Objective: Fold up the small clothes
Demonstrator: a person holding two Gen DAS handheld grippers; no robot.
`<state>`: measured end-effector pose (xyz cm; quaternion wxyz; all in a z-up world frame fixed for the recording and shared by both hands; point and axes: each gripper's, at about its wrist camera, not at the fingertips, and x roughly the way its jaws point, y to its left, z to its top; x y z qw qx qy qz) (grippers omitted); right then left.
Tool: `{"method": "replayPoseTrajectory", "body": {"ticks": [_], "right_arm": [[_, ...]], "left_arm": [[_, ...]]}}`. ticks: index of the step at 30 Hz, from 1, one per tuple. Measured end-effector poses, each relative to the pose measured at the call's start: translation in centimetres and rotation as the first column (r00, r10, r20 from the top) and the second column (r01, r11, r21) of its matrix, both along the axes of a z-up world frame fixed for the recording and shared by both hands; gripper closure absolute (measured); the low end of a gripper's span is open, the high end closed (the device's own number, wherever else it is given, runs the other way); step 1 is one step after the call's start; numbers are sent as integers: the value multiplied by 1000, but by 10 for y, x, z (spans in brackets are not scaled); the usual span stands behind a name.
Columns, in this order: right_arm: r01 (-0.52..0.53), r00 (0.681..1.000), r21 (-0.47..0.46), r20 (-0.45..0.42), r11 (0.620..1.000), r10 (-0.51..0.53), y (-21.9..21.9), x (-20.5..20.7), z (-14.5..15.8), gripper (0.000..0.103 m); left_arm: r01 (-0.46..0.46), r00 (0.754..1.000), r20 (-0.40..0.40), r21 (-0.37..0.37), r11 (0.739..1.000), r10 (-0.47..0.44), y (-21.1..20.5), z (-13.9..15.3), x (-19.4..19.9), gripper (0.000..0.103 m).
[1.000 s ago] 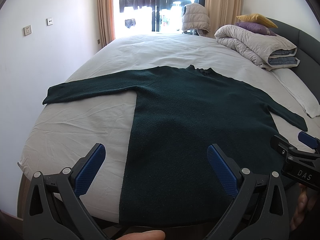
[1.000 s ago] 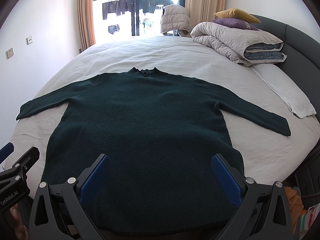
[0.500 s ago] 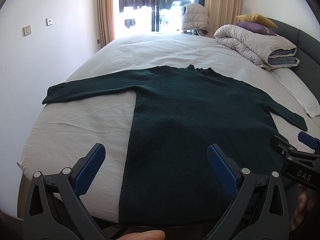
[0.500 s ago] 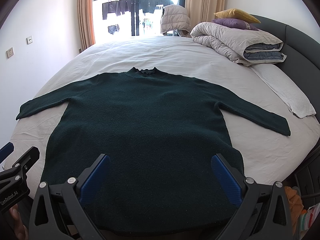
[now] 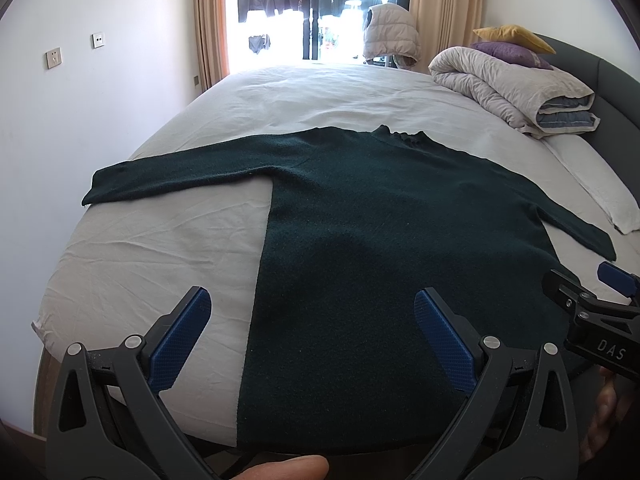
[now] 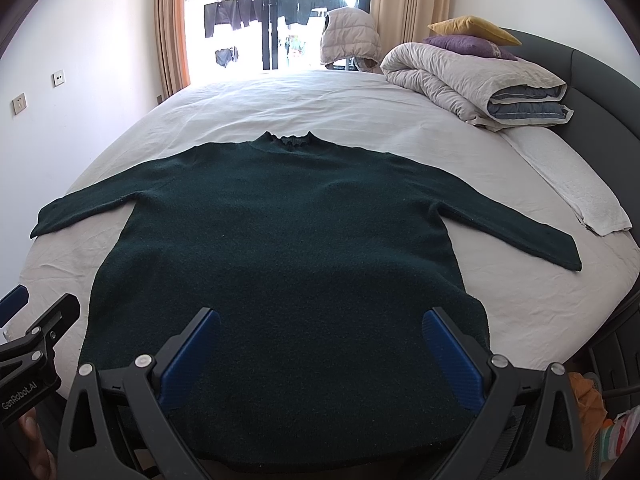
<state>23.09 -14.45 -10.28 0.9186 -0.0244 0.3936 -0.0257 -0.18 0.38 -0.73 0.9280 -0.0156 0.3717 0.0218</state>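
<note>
A dark green sweater [image 5: 384,216] lies flat and face-up on the white bed sheet [image 5: 160,248], sleeves spread to both sides, collar at the far end. It also fills the right wrist view [image 6: 288,240]. My left gripper [image 5: 312,320] is open and empty, held above the hem near the sweater's left edge. My right gripper [image 6: 320,340] is open and empty above the hem's right half. The right gripper also shows at the right edge of the left wrist view [image 5: 592,308], and the left gripper at the left edge of the right wrist view [image 6: 28,332].
A rolled duvet [image 6: 472,80] with yellow and purple cushions lies at the far right by the grey headboard [image 6: 600,76]. A white pillow [image 6: 568,184] lies beside the right sleeve. A puffer jacket [image 6: 348,36] hangs by the window. The bed's near edge runs under the hem.
</note>
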Motion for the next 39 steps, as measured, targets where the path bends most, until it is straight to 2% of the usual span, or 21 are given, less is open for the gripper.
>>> {"method": "replayPoseTrajectory", "body": {"ticks": [6,10,13,17,21,22,24,26,27,30,33,36,38,39], "right_arm": [[-1,1000,-4,-12,1000,1,1,3,-6,0],[-17,1000,0,-9,1000,17,2,8,-7,0],[-44,999,-3,8,999,44,6,12,-5,0],[-76,995,18,65,997,75,10,22,6,0],[-114,988,69,111,991,106,14,36,19,0],[-125,986,89,118,988,114,15,39,21,0],[-130,986,118,121,985,116,16,45,22,0],[-137,987,147,109,980,122,19,52,20,0],[-143,986,158,103,977,128,22,54,19,0],[-164,984,162,99,973,149,31,58,16,0],[-189,979,148,99,971,176,41,61,13,2],[-218,975,135,85,967,207,50,64,7,10],[-223,974,132,71,966,216,53,65,3,12],[-228,973,138,65,964,221,54,65,1,13]], "left_arm": [[0,1000,21,10,1000,0,0,-8,4,0],[-5,1000,6,-38,999,6,15,-15,13,0],[-24,999,21,-71,997,25,39,-16,25,0],[23,998,55,-213,977,-11,83,-15,48,0],[-57,998,-5,-219,974,57,123,-19,69,0],[-83,996,-9,-253,964,84,138,-20,74,0],[-116,991,20,-360,926,132,174,-23,83,0],[-170,976,40,-471,866,213,218,-31,95,0],[-196,967,32,-532,824,251,241,-38,103,0],[-243,943,-6,-698,673,334,303,-61,126,0],[-273,920,-37,-775,570,390,345,-81,148,2],[-304,894,-84,-835,458,440,377,-99,164,7],[-312,877,-96,-859,407,471,394,-107,170,15],[-306,872,-93,-870,387,481,401,-108,172,15]]}}
